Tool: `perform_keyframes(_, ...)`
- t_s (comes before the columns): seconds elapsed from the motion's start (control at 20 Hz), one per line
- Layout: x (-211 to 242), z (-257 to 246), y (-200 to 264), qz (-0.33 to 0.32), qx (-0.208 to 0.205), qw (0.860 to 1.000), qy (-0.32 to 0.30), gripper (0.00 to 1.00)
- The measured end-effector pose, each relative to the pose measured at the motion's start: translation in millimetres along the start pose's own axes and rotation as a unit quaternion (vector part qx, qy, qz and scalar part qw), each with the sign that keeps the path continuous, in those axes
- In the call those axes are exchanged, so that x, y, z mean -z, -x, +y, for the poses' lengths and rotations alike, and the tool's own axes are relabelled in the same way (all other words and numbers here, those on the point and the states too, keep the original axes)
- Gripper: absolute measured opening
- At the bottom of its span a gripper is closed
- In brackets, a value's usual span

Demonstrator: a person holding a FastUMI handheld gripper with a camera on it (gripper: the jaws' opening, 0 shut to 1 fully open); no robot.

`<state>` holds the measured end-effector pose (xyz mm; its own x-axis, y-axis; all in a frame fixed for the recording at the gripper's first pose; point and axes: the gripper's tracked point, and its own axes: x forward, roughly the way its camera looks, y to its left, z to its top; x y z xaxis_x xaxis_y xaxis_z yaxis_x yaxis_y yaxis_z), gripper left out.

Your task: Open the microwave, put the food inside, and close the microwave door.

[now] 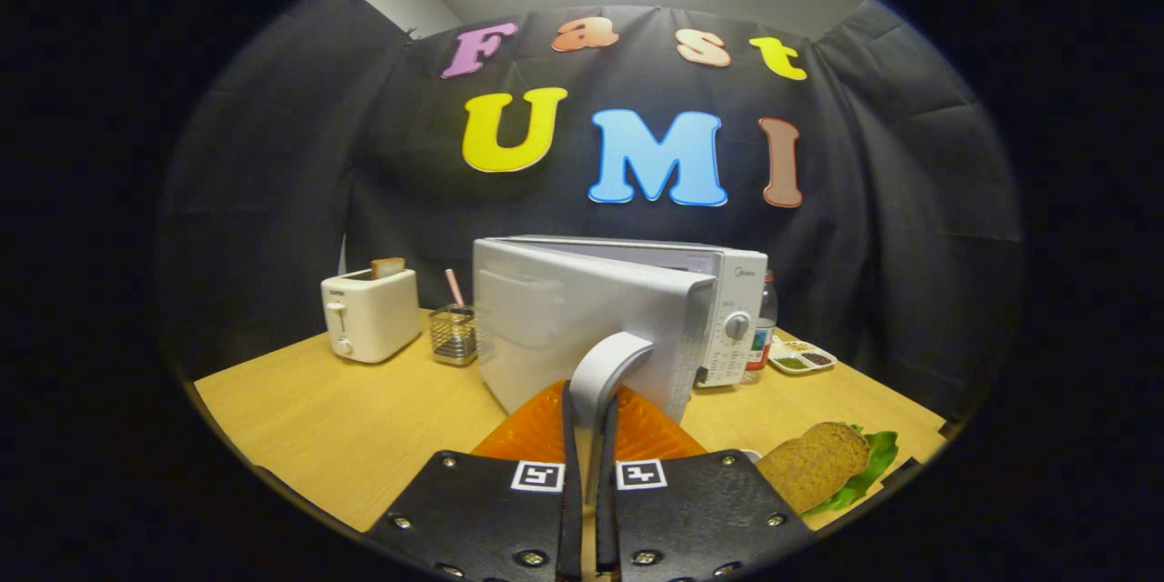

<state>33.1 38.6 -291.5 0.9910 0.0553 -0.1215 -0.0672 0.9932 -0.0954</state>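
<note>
Gripper view: the tool [589, 423] reaches forward with its two fingers drawn close together, pinching the curved handle [607, 371] of the microwave door [582, 318] between them. The door stands partly swung out toward the camera, so it hides most of the microwave's inside. One white microwave [727, 291] sits on the light wood worktop [346, 418], its control panel and one round knob [737, 326] showing to the right of the door. An orange ridged mat [536, 427] lies just under the fingers, partly covered by them. To the near right lies the food, one slice of brown bread [814, 464] on a green leaf [868, 468]; what it lies on is cut off and hard to make out. On the far left stands one white toaster [368, 314] with one slice of toast [387, 267] poking up. Between the toaster and the microwave stands one small wire basket [453, 335] holding a pink stick. Behind the microwave on the right, one bottle [764, 327] is half hidden, and beside it lies one small tray [802, 357] of seasonings, too small to count.
</note>
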Motion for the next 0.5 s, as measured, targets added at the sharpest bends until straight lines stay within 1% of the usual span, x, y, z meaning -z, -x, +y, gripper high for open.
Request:
perform_keyframes(0.2, -1, 56, 17, -0.019, -0.015, 1.000, 0.004, 0.06)
perform_keyframes(0.35, -2, 88, 21, -0.027, -0.005, 1.000, -0.011, 0.06)
perform_keyframes(0.5, -4, 119, 19, -0.034, 0.013, 0.999, -0.028, 0.06)
